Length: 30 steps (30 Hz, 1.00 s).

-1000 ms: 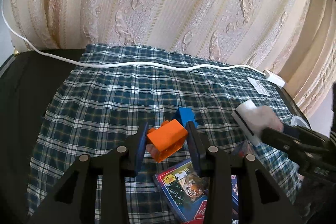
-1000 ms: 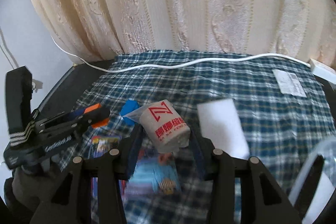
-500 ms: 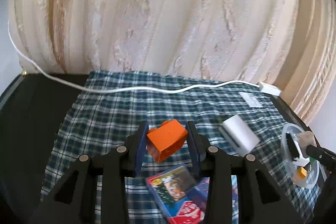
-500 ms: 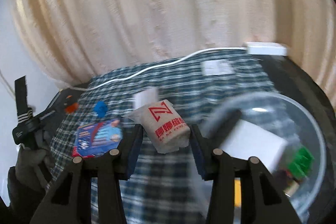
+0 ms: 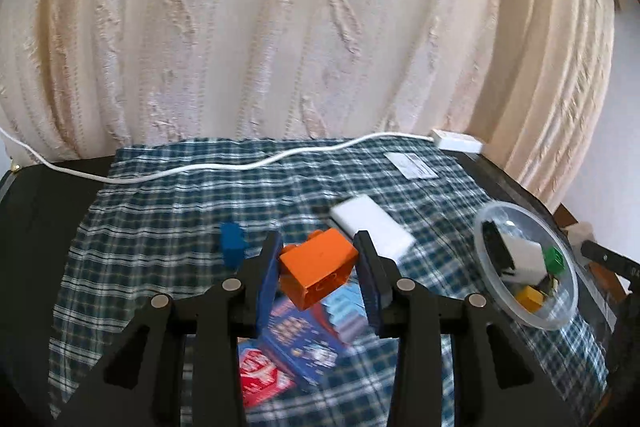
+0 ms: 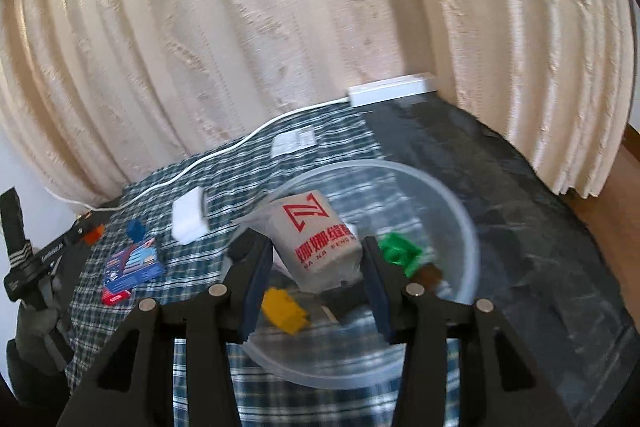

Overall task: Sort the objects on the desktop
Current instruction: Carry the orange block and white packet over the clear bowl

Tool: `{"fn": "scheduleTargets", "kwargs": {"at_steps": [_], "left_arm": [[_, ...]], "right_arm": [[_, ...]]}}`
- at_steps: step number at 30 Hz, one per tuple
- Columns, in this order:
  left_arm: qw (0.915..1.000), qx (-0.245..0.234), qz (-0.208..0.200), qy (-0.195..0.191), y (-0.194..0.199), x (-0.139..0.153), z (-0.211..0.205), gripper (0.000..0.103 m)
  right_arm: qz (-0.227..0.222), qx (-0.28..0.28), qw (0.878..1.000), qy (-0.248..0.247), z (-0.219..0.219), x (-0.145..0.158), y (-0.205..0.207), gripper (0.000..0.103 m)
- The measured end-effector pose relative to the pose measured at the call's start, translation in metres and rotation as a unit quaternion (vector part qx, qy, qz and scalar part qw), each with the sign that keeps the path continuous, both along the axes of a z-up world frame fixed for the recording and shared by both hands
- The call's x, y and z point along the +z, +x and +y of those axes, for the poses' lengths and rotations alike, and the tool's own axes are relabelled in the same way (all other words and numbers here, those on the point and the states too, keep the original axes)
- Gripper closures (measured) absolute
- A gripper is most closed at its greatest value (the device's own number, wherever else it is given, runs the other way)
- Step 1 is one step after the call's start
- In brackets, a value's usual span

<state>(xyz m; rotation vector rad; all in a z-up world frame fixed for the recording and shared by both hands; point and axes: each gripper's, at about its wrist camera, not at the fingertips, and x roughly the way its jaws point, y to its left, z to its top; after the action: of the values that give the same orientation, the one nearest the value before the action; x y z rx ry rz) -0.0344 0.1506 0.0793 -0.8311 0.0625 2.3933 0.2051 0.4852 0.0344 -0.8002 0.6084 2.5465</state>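
Right tongs are clamped on a white packet hanging over the clear bowl. Let go off-centre and it could tip the rim or bounce out over the blocks inside. Left tongs grip an orange block by its corners above the plaid surface, short of the bowl; looks like it could twist loose.

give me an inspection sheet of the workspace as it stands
surface: plaid cloth over a dark table
job's things: orange block, packet, blue block, card boxes, white box, clear bowl holding green, yellow and other pieces
clutter: paper label
grippers: left gripper shut on orange block; right gripper shut on packet, over bowl
cables: white cable to adapter
surroundings: cream curtain
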Motion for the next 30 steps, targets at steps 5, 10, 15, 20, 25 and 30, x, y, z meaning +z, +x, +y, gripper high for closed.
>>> {"fn": "scheduleTargets", "kwargs": {"at_steps": [5, 10, 15, 20, 25, 30], "left_arm": [[0.9995, -0.028, -0.011, 0.003, 0.020, -0.002, 0.020, 0.063], [0.9987, -0.047, -0.019, 0.005, 0.037, -0.004, 0.041, 0.063], [0.9975, -0.065, -0.028, 0.005, 0.050, -0.008, 0.064, 0.063], [0.9955, -0.090, -0.030, -0.003, 0.065, -0.010, 0.089, 0.063], [0.9935, -0.108, -0.033, -0.007, 0.075, -0.013, 0.109, 0.063], [0.9917, -0.121, -0.041, -0.009, 0.080, -0.017, 0.123, 0.063]], "right_arm": [[0.002, -0.010, 1.000, -0.012, 0.009, -0.006, 0.013, 0.054], [-0.007, 0.000, 1.000, -0.019, 0.005, -0.016, 0.015, 0.054], [-0.014, 0.008, 1.000, -0.023, 0.005, -0.022, 0.017, 0.054], [-0.021, 0.011, 0.999, -0.024, 0.006, -0.030, 0.018, 0.054], [-0.030, 0.010, 0.999, -0.018, 0.010, -0.036, 0.019, 0.054], [-0.036, 0.010, 0.999, -0.012, 0.015, -0.038, 0.013, 0.054]]}}
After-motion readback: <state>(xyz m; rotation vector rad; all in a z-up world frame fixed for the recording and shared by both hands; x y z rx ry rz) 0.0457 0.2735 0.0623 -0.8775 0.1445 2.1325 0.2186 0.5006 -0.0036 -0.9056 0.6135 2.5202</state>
